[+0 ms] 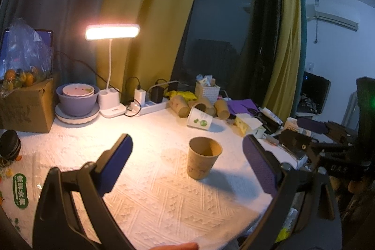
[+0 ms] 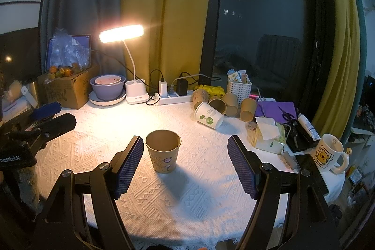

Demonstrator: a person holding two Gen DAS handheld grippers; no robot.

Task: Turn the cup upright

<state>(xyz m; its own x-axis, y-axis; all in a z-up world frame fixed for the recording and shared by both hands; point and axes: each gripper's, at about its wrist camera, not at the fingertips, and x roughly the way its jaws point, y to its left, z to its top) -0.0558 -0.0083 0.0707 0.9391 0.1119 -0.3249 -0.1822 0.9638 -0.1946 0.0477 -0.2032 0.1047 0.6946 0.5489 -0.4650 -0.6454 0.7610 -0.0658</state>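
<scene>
A brown paper cup (image 1: 203, 157) stands upright, mouth up, on the white textured cloth (image 1: 164, 191). In the right wrist view the cup (image 2: 163, 150) stands just ahead of the jaws, close to the left finger. My left gripper (image 1: 187, 144) is open and empty, with the cup ahead between its fingers. My right gripper (image 2: 185, 139) is open and empty, jaws wide apart. The left gripper's body (image 2: 46, 123) shows at the left edge of the right wrist view.
Several paper cups lie on their sides at the back, brown ones (image 2: 230, 104) and a white one (image 2: 208, 115). A lit desk lamp (image 2: 121, 33), stacked bowls (image 2: 107, 86), a power strip (image 2: 175, 97), a cardboard box (image 2: 68, 88), a white basket (image 2: 239, 86), tissues (image 2: 269, 135) and a mug (image 2: 328, 154) ring the table.
</scene>
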